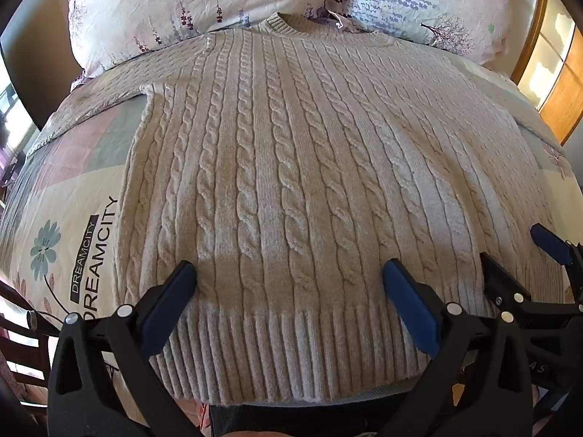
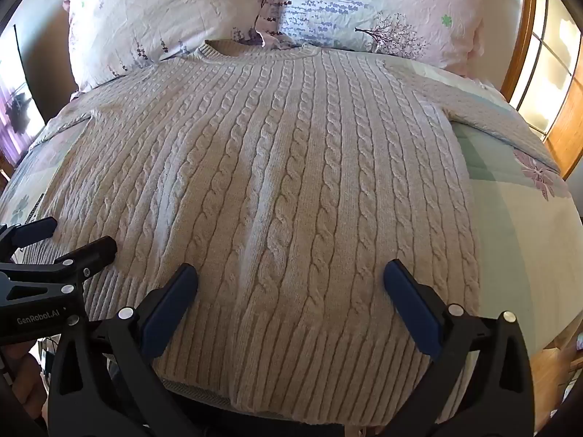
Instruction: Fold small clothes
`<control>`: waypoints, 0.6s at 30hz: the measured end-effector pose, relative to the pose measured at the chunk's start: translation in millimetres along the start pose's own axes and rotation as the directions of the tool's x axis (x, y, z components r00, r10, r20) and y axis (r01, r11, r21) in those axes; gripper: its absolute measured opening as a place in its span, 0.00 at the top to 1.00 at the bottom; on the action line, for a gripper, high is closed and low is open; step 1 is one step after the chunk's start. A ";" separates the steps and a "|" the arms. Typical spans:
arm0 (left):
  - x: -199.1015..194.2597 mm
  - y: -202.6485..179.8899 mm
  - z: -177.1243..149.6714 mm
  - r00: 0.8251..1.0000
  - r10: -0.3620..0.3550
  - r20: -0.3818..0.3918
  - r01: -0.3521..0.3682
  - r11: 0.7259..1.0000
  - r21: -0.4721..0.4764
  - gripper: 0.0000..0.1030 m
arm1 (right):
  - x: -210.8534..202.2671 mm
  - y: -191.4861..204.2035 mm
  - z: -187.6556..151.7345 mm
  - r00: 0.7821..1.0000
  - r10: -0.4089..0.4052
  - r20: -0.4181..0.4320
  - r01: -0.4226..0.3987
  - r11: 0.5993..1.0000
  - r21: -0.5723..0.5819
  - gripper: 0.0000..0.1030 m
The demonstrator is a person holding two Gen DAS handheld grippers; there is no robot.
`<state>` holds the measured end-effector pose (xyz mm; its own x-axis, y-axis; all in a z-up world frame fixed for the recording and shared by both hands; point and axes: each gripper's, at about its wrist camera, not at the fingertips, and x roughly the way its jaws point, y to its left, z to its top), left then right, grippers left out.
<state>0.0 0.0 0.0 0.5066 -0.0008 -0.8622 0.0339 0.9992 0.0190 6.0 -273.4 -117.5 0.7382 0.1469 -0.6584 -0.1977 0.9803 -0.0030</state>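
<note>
A cream cable-knit sweater [image 1: 291,153] lies flat on the bed, collar toward the pillows, ribbed hem toward me; it also fills the right wrist view [image 2: 277,182]. Both sleeves spread sideways. My left gripper [image 1: 289,273] is open, its jaws wide apart over the hem's left half, holding nothing. My right gripper [image 2: 289,273] is open over the hem's right half, empty. The right gripper also shows at the right edge of the left wrist view [image 1: 524,251]. The left gripper shows at the left edge of the right wrist view [image 2: 76,236].
The bedspread [image 1: 73,196] has pastel patches and "DREAMCITY" print. Two floral pillows [image 1: 189,3] [image 2: 382,11] lie behind the collar. A wooden window frame [image 2: 528,54] stands at the right. A dark chair [image 1: 22,327] stands at the bed's left near corner.
</note>
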 end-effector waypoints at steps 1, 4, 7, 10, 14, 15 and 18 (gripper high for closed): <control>0.0 0.0 0.0 1.000 0.000 0.000 0.000 1.000 0.000 0.02 | 0.0 0.0 0.0 1.000 0.000 0.001 0.000 1.000 0.000 0.01; 0.0 0.0 0.0 1.000 0.001 0.000 -0.001 1.000 0.001 0.02 | -0.1 0.0 0.0 1.000 0.000 0.001 0.000 1.000 0.000 0.01; 0.0 0.1 0.1 1.000 0.000 0.000 0.000 1.000 0.001 0.02 | -0.1 0.1 0.3 1.000 -0.001 0.002 0.001 1.000 0.000 0.01; 0.0 0.4 0.6 1.000 0.000 -0.001 0.000 1.000 0.000 0.02 | -0.1 0.0 0.0 1.000 -0.001 0.002 0.001 1.000 -0.001 0.01; 0.0 1.1 1.5 1.000 0.000 -0.001 0.000 1.000 0.000 0.02 | -0.2 0.0 0.0 1.000 -0.001 0.004 0.001 1.000 -0.001 0.01; 0.1 0.5 1.0 1.000 0.001 0.000 -0.001 1.000 0.000 0.02 | -0.2 0.0 0.0 1.000 -0.001 0.004 0.001 1.000 -0.001 0.01; 0.0 0.0 0.1 1.000 0.001 0.001 -0.001 1.000 0.000 0.02 | -0.2 0.1 0.0 1.000 -0.001 0.004 0.001 1.000 -0.001 0.01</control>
<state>0.1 0.1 0.1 0.5072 0.0006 -0.8618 0.0335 0.9992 0.0204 5.8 -273.4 -117.4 0.7410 0.1465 -0.6554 -0.1977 0.9803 -0.0044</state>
